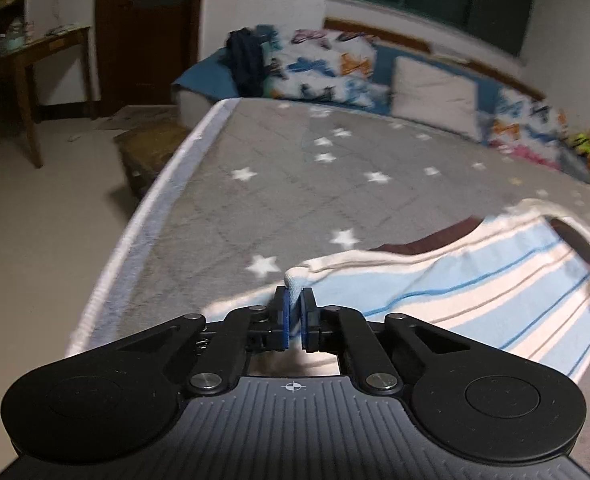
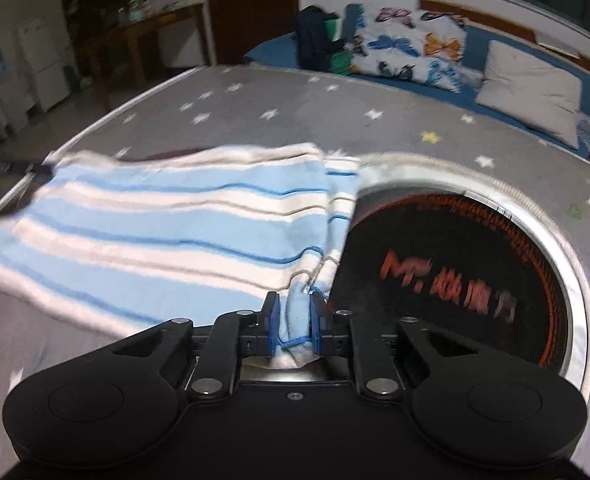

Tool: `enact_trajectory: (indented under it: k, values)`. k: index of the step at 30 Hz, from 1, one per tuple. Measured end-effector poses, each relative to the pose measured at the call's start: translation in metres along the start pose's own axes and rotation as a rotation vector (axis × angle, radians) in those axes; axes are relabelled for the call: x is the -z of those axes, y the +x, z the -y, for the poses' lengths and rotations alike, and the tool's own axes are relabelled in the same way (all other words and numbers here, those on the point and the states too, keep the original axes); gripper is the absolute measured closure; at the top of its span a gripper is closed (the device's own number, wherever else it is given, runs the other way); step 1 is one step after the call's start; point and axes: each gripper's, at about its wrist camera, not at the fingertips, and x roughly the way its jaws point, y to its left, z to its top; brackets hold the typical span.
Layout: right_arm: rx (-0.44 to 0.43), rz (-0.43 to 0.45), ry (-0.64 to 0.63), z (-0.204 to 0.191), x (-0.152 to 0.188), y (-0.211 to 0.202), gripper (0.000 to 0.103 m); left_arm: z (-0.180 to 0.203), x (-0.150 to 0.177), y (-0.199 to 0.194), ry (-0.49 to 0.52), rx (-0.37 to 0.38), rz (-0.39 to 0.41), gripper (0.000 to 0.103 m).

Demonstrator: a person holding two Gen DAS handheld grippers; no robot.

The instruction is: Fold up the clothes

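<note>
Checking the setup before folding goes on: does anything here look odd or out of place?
Yes. A round black disc with a silver rim and orange lettering sits in the grey star-print surface, partly under the striped cloth both grippers pinch.

1. The grey star-patterned cover point(image 1: 279, 184) lies flat and bare from its white near-left edge across to the far bedding; a gripper could pass freely over that stretch.
2. The striped cloth point(image 2: 167, 232) hangs stretched between the left gripper point(image 1: 293, 304) and the right gripper point(image 2: 293, 312), each clamped on a corner, barring the way between them.
3. To the right of the cloth, a round black panel point(image 2: 455, 264) with a metal rim is set in the surface.
4. At the far side, butterfly-print bedding point(image 1: 323, 68), a grey pillow point(image 1: 435, 92) and a dark garment point(image 1: 245, 60) bound the open area.
5. Left of the edge, a wooden stool point(image 1: 151, 152) stands on the floor.
</note>
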Motion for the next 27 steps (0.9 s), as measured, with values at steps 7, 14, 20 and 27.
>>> enact_trajectory:
  k: [7,14,20,27]
  values:
    - [-0.002,0.006,-0.031,-0.004,-0.009,-0.001,0.057,0.010,0.003,-0.018,0.082,0.061,0.031,0.098]
    - [0.021,0.042,-0.024,0.003,-0.038,0.019,0.050,0.004,0.005,-0.016,0.084,0.032,0.017,0.093]
    - [0.025,0.057,0.001,0.010,-0.058,0.039,0.050,-0.003,0.010,-0.014,0.128,-0.009,0.006,0.066]
    - [0.010,0.048,0.046,0.016,-0.077,0.076,0.070,0.006,0.005,0.006,0.141,-0.030,-0.019,0.072]
